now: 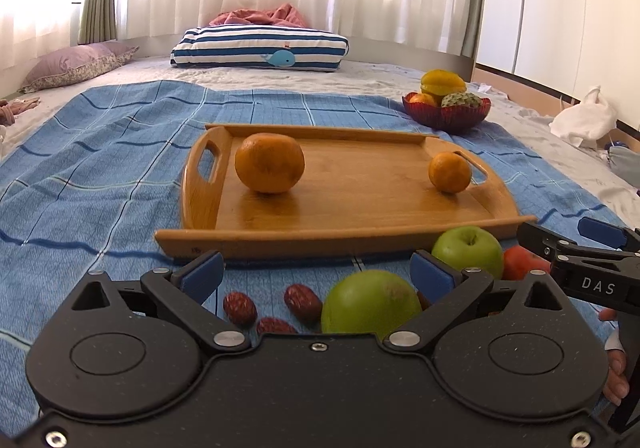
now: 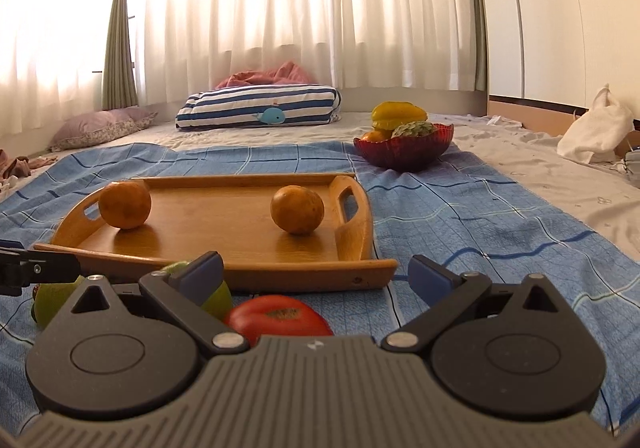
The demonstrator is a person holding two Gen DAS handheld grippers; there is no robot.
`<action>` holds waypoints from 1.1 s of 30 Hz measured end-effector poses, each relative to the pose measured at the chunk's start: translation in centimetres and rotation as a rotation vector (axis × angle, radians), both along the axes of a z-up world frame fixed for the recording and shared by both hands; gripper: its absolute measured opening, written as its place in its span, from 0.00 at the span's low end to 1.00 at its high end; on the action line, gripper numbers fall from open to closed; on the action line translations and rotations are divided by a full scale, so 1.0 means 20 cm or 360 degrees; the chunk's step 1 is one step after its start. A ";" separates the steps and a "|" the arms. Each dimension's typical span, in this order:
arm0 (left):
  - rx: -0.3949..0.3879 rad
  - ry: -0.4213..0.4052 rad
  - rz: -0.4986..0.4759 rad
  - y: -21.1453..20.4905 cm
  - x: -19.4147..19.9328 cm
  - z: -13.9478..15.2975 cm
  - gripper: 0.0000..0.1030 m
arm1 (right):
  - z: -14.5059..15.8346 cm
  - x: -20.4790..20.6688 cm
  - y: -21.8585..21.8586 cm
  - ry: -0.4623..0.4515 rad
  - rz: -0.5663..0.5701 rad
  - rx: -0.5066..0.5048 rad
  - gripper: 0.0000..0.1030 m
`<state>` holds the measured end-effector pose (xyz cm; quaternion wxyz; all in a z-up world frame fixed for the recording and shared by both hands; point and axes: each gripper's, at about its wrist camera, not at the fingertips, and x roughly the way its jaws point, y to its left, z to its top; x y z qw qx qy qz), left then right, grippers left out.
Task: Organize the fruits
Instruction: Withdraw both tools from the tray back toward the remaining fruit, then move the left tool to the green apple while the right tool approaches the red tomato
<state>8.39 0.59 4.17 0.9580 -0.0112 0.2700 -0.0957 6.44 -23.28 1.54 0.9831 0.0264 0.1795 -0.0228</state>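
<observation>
A wooden tray [image 1: 360,207] lies on the blue cloth with a big orange [image 1: 269,163] at its left and a small orange [image 1: 449,171] at its right. My left gripper [image 1: 318,276] stands open just before the tray's near rim. A green fruit [image 1: 370,304] and several red dates [image 1: 302,302] lie between its fingers, untouched. A green apple [image 1: 467,251] and a red fruit [image 1: 522,262] sit to the right. My right gripper [image 2: 316,276] is open over the red fruit [image 2: 278,318], pads apart from it. The tray [image 2: 224,232] lies ahead.
A red glass bowl [image 1: 446,113] with a yellow starfruit and other fruit stands behind the tray at the right. A striped pillow [image 1: 260,47] and a purple pillow [image 1: 76,63] lie by the curtains. A white bag [image 1: 586,121] lies at the bed's right edge.
</observation>
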 end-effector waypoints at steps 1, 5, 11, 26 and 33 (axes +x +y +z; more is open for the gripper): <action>0.0002 0.0001 0.0002 0.00 -0.01 0.00 0.97 | -0.01 -0.01 0.00 0.0005 -0.0003 -0.0002 1.00; 0.0010 -0.0003 -0.0003 0.00 -0.04 -0.01 0.97 | -0.03 -0.03 0.01 0.0024 -0.0010 -0.0008 1.00; 0.0032 -0.0017 -0.0014 -0.01 -0.09 -0.01 0.97 | -0.06 -0.06 0.01 0.0062 -0.0020 -0.0009 1.00; 0.0071 -0.0006 -0.0097 -0.06 -0.15 -0.03 0.93 | -0.10 -0.08 0.02 0.0095 0.0014 -0.0012 1.00; 0.0008 0.0025 -0.0117 -0.05 -0.16 -0.03 0.81 | -0.12 -0.08 0.04 0.0115 0.0034 -0.0058 1.00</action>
